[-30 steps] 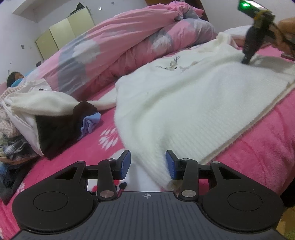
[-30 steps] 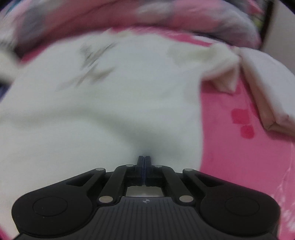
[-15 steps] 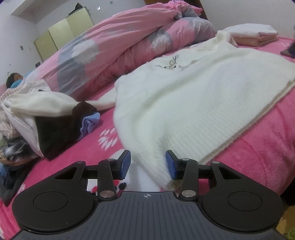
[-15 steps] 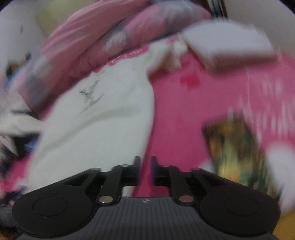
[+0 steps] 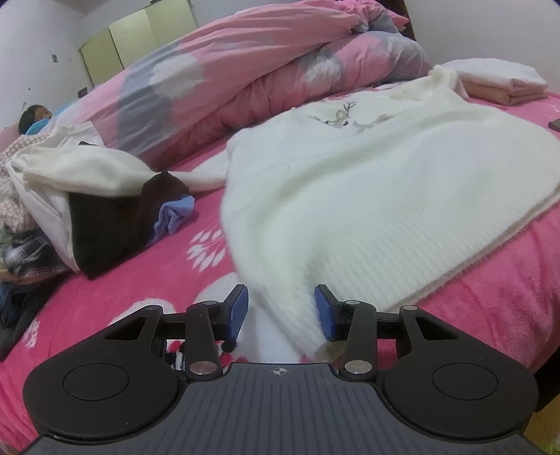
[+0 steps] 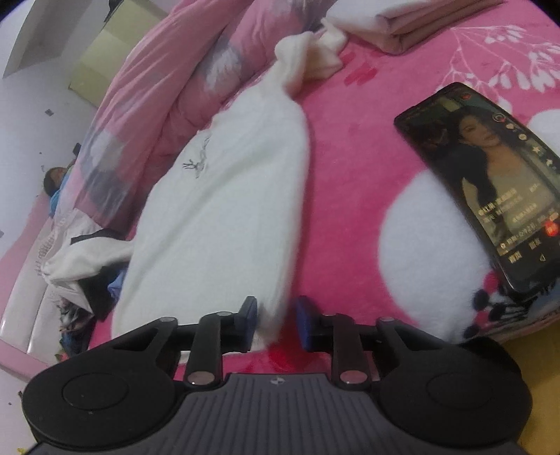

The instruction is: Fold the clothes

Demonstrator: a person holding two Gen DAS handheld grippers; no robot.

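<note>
Right, the left gripper (image 5: pixel 280 311) is spread, the white sweater (image 5: pixel 385 182) hem lying loose between its pads. The right gripper (image 6: pixel 274 323) is closing on the other hem corner, not yet pinching. Sweater lies half-folded on the pink blanket (image 6: pixel 350 157); folded towels (image 6: pixel 402 24) beyond it. Phone (image 6: pixel 490 185) beside it: writing unreadable.

Right hand-held gripper (image 6: pixel 274 323) off the sweater (image 6: pixel 224 196) middle (jaws closing), now at its near corner
</note>
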